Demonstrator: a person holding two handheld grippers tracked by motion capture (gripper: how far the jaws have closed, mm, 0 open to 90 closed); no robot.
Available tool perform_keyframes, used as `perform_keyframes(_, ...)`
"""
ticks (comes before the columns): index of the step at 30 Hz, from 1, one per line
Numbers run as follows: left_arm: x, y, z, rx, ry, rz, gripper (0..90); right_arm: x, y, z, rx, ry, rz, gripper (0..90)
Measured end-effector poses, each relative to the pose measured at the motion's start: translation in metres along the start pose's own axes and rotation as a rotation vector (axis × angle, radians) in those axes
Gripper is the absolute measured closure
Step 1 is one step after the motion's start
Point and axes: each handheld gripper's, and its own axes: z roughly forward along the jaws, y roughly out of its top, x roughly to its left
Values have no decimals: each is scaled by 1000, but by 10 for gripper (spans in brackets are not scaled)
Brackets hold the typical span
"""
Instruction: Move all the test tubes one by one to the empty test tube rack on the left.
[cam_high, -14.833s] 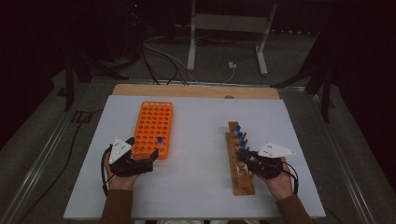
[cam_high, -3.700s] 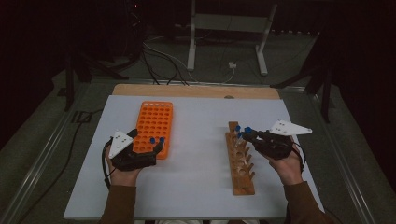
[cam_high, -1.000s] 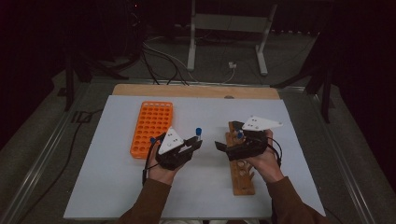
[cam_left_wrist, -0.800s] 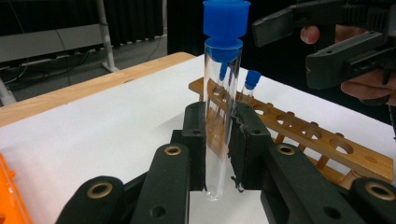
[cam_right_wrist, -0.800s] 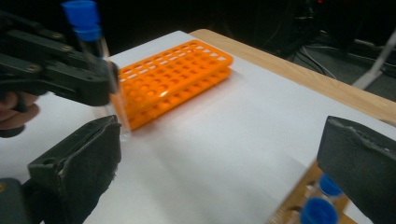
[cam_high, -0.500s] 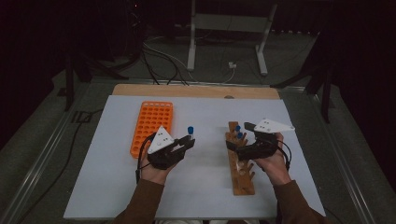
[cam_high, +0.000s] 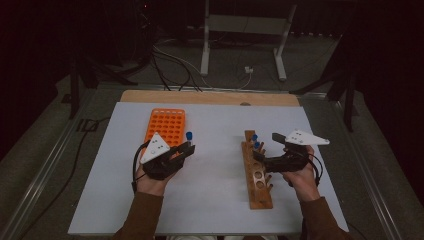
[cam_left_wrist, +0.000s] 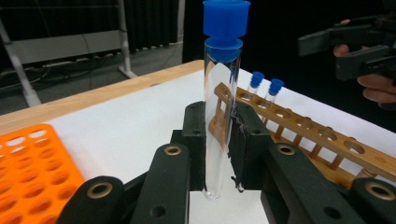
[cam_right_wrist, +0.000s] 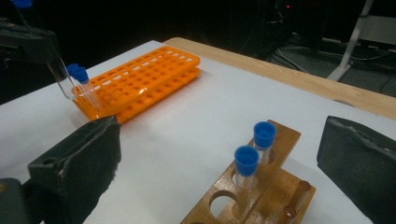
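- The left gripper (cam_left_wrist: 218, 154) is clamped on a clear glass test tube with a blue cap (cam_left_wrist: 223, 98), held upright above the white table (cam_high: 210, 200) between the orange plastic rack (cam_high: 167, 125) and the wooden rack (cam_high: 257, 175).
- The right gripper (cam_right_wrist: 219, 163), jaws wide apart and empty, hovers by the wooden rack's two capped tubes (cam_right_wrist: 254, 149).

Beyond the white table (cam_high: 215, 200), cables (cam_high: 170, 57) trail across the dim floor beside a grey metal stand (cam_high: 245, 30).

Dim room: white table (cam_high: 215, 200) with wooden edge (cam_high: 210, 97), grey floor (cam_high: 165, 70), cables (cam_high: 172, 62), metal stand (cam_high: 245, 30) behind.
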Motion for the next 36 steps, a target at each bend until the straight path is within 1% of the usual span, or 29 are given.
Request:
perform_keyframes(2, 3, 1, -5, -14, 9, -7, 787, -2, -1, -1, -5, 1, 8, 1)
perform_keyframes(6, 9, 2, -14, -32, 37, -9, 786, -4, -3, -2, -7, -1, 19, 1)
perform_keyframes(11, 17, 0, -24, -41, 78, -12, 787, -5, -4, -3, -9, -3, 24, 1)
perform_keyframes(14, 21, -1, -27, -47, 93, -21, 787, -7, -5, -4, -9, -6, 26, 1)
perform_keyframes(20, 27, -2, -34, -52, 123, -23, 786, -8, -6, -5, -11, -9, 30, 1)
perform_keyframes(25, 34, -4, -41, -63, 151, -40, 786, -8, -7, -4, -5, -12, 25, 1)
perform_keyframes(31, 43, -10, -45, -73, 187, -64, 786, -8, -7, -4, -3, -12, 27, 1)
perform_keyframes(36, 48, -18, -45, -70, 215, -66, 786, -8, -8, -2, 3, -9, 27, 1)
